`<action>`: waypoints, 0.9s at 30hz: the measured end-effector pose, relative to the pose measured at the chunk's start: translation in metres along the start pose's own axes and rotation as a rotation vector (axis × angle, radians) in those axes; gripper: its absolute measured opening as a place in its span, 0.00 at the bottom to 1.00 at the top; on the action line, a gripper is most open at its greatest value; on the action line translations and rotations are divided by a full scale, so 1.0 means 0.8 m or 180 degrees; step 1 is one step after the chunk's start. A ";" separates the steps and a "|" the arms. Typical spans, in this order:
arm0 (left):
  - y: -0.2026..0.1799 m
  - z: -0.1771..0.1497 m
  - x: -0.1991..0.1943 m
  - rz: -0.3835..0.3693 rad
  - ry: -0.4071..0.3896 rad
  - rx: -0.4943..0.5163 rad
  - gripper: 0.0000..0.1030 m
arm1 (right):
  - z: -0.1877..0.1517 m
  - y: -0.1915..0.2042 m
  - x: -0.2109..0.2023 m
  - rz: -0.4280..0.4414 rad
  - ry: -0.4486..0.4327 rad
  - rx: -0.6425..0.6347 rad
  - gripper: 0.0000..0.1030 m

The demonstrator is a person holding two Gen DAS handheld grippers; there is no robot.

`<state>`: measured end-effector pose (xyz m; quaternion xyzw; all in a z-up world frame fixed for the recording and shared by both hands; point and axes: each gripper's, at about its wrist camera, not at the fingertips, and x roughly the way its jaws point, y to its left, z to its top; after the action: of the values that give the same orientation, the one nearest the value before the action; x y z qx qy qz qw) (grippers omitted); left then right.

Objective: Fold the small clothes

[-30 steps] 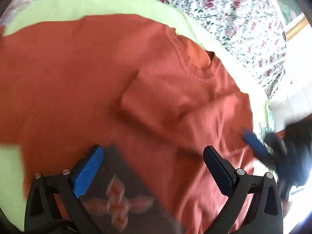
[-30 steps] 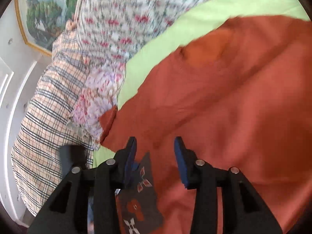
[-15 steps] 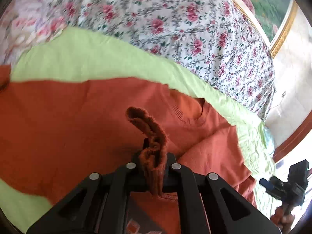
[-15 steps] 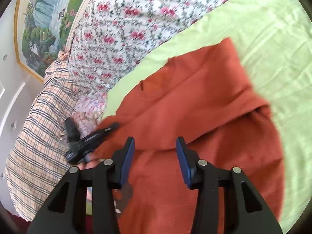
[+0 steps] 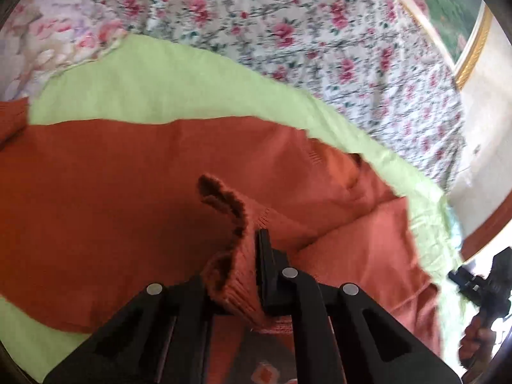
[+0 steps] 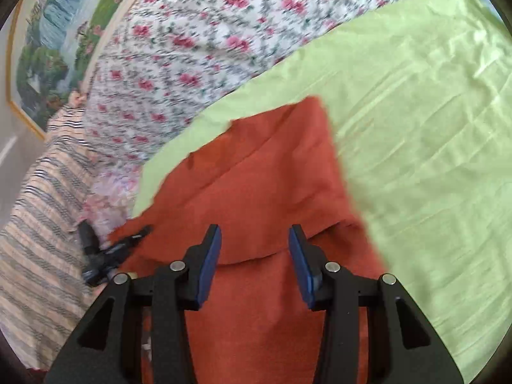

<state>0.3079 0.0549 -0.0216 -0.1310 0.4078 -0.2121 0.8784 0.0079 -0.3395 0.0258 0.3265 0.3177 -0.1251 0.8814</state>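
Sweater (image 5: 112, 192) lay on green sheet (image 5: 160, 80); my left gripper (image 5: 246, 256) pinched its ribbed hem, my right gripper (image 6: 254, 256) hung parted above it.

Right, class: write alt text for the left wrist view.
The left gripper is shut on a ribbed edge of an orange sweater, which lies on a lime-green sheet over a floral bedspread.

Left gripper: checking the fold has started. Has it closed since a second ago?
Yes. The left gripper was open above the orange sweater; now it is shut on a ribbed edge, lifted against the green sheet.
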 end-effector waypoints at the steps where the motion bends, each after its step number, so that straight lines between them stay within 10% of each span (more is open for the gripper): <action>1: 0.003 -0.003 -0.001 -0.0129 0.0030 0.0001 0.07 | 0.008 -0.006 0.005 -0.0082 0.0003 -0.0024 0.44; 4: 0.011 -0.010 0.010 -0.0375 0.0368 -0.0084 0.61 | 0.035 -0.016 0.030 -0.0257 0.0151 -0.0080 0.46; 13: 0.008 0.000 0.020 -0.0132 0.0288 -0.0043 0.43 | 0.080 -0.024 0.137 -0.0749 0.0625 -0.0365 0.58; 15: 0.004 0.001 0.025 -0.0154 0.0327 0.0017 0.15 | 0.078 -0.021 0.148 -0.0792 0.0659 -0.0480 0.58; 16: -0.001 0.004 0.025 -0.0126 0.0321 0.0082 0.08 | 0.078 -0.019 0.149 -0.0797 0.0654 -0.0547 0.47; 17: -0.006 0.005 0.022 -0.0079 0.0277 0.0154 0.06 | 0.079 -0.019 0.146 -0.0730 0.0651 -0.0535 0.13; 27: 0.003 0.002 0.006 0.0167 -0.0032 0.0096 0.04 | 0.082 -0.061 0.106 -0.0692 0.0351 -0.0233 0.11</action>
<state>0.3125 0.0547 -0.0245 -0.1081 0.4035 -0.1944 0.8875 0.0832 -0.4202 -0.0141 0.2641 0.4035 -0.1901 0.8551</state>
